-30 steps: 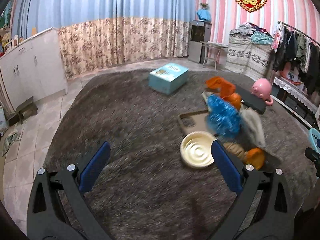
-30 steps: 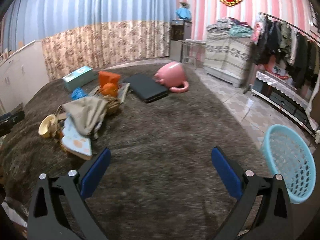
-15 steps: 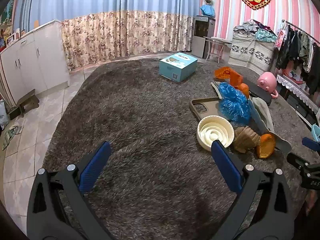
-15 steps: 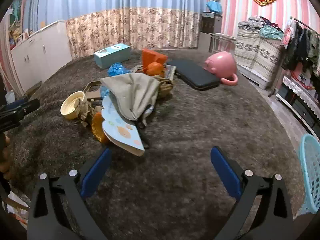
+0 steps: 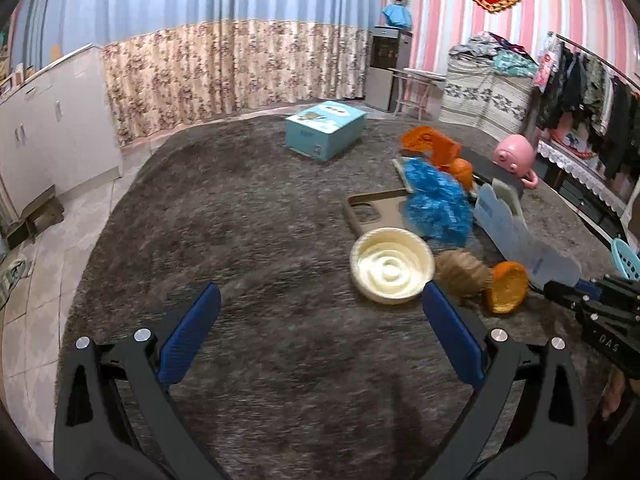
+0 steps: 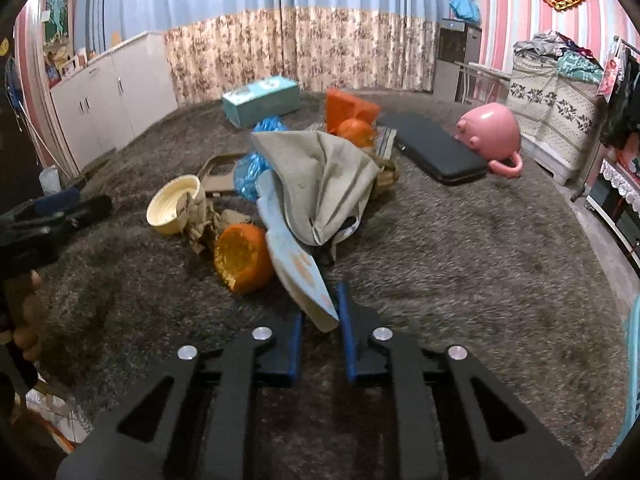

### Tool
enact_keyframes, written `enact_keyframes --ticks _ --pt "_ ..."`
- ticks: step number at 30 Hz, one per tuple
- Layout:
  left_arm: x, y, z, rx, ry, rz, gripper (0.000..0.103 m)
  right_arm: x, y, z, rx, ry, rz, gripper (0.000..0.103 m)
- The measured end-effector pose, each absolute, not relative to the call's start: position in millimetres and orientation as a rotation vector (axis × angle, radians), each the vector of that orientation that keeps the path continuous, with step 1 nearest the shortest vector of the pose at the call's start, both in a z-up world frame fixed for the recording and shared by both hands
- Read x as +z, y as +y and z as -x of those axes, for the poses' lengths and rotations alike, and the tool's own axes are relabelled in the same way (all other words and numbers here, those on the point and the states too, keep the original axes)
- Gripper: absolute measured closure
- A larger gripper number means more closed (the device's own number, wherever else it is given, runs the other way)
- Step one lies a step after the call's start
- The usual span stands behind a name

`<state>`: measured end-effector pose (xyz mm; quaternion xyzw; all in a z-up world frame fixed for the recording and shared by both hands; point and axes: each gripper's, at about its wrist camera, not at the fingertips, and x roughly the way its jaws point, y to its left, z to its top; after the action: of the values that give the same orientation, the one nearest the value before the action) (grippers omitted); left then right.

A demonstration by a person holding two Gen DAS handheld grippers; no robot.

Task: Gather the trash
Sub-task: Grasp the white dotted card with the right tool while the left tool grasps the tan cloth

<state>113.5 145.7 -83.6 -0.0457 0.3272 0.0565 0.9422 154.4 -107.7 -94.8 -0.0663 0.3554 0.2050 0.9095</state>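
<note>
The right gripper [image 6: 320, 320] is pinching the near edge of a pale blue card [image 6: 296, 264] in the trash pile on the carpet [image 6: 460, 260] — best lifted slowly — while the left gripper [image 5: 320, 320] is hovering, fingers apart.

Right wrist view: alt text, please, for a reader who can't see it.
The right gripper is closed on the edge of a pale blue card lying on a shaggy brown rug. Behind it are an orange peel, grey cloth and cream bowl.

right tongs [image 6: 320, 332] now clamped on card [image 6: 296, 268], previously spread.
</note>
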Motion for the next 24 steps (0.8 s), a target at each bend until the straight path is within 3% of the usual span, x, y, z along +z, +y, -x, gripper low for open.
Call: enact_keyframes --ticks 14,17,20,22,24 --pt "-82.1 80.4 -134.8 -0.006 0.639 0.02 0.007 -62.1 -186.8 -132.0 0.335 0.662 0.059 0.093" --pt "-82.6 70.6 -141.2 -0.031 0.639 -0.003 0.019 -62.9 -200.7 -131.6 0.313 0.661 0.032 0.093" --pt "-87.9 61.9 -149.1 -0.06 0.667 -0.022 0.041 -63.1 -211.7 -130.8 0.295 0.658 0.009 0.093" --pt "-93.0 57.2 -152.6 -0.074 0.691 -0.037 0.061 -61.4 -218.5 -129.5 0.284 0.647 -0.001 0.093" --pt "-93.6 56.7 -153.1 -0.072 0.694 -0.036 0.064 -58.9 -222.9 -129.0 0.276 0.639 -0.011 0.093"
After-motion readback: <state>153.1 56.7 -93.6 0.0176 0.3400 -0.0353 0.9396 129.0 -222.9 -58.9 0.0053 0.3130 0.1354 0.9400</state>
